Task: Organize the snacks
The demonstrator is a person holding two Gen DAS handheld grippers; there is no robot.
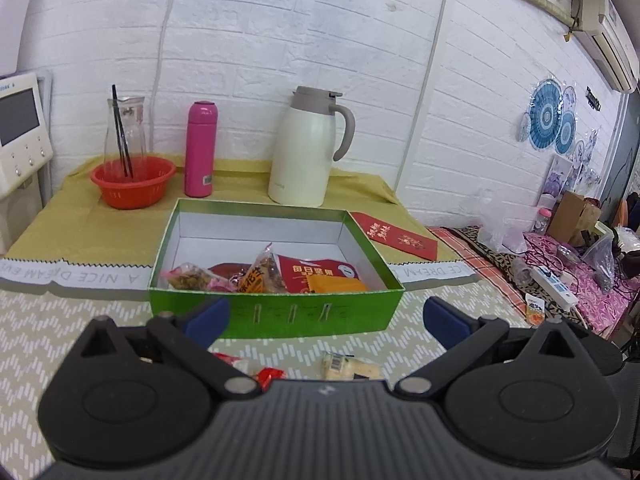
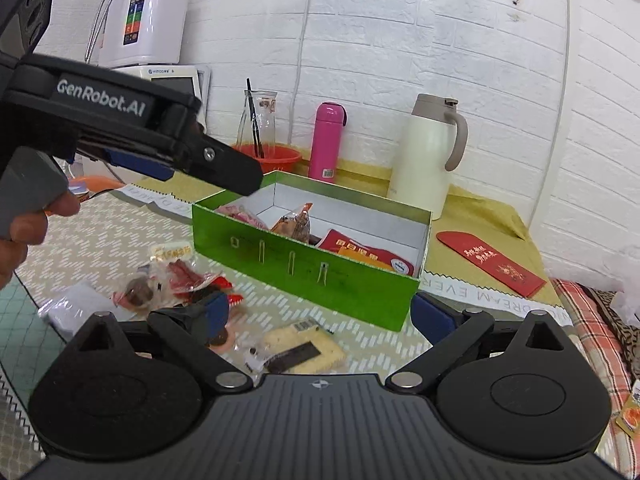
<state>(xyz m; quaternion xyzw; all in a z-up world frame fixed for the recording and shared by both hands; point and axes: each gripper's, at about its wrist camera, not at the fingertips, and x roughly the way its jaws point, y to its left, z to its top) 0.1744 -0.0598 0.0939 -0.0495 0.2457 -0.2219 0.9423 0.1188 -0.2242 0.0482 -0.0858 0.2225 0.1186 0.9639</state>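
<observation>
A patterned table (image 1: 60, 340) is filling the lower half of both views, and a green box (image 1: 276, 312) is sitting on it at centre, holding several snack packets (image 1: 308, 276) heaped against its near wall. At twelve o'clock from the box a cream thermos jug (image 1: 304, 152) is standing, with a pink bottle (image 1: 200, 148) at eleven o'clock. The left gripper (image 1: 326, 314) is hanging released, jaws spread wide with nothing between them. The right gripper (image 2: 320, 316) is likewise gaping empty. At six o'clock from the box, loose snacks (image 2: 180, 276) and a cracker packet (image 2: 308, 348) are lying on the table.
</observation>
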